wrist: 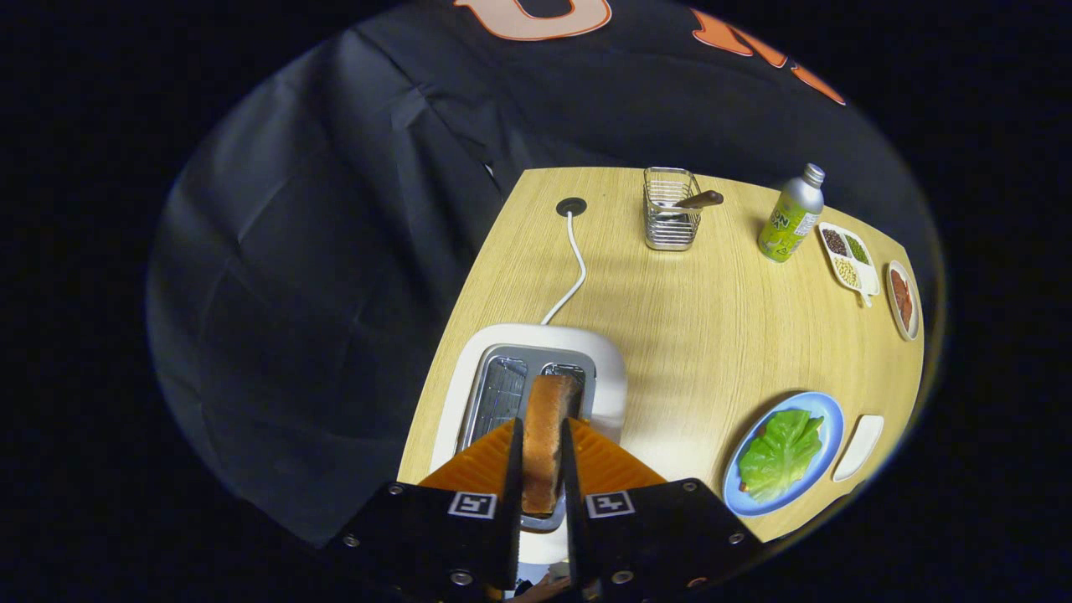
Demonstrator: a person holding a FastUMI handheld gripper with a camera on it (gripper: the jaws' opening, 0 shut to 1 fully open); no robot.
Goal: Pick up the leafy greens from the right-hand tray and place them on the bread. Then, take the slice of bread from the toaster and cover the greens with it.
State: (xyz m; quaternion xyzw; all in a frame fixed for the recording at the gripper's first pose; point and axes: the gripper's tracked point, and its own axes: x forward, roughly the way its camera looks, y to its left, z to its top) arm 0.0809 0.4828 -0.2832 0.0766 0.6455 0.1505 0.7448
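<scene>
Clamped on the bread slice [546,440], my fingers [540,469] held it above the toaster [536,377] at the table's [695,327] left edge. Greens [780,454] already lay on the plate [825,414] near the right edge; covering them remained.

One gripper [541,456], its two fingers [512,469] pressed on one slice of bread [546,440] standing between them. One white toaster [536,377] just ahead, two slots, one white cord [574,268] beyond it. One wire basket [670,209] far ahead holding one brown-handled utensil [700,199]. One bottle [791,216] off to the right. One blue plate [825,423] right of the fingers carried one leafy green [780,454]. One divided dish [850,255] with three compartments, one small oval dish [903,300], one small white tray [860,446]. One wooden table [712,327].
</scene>
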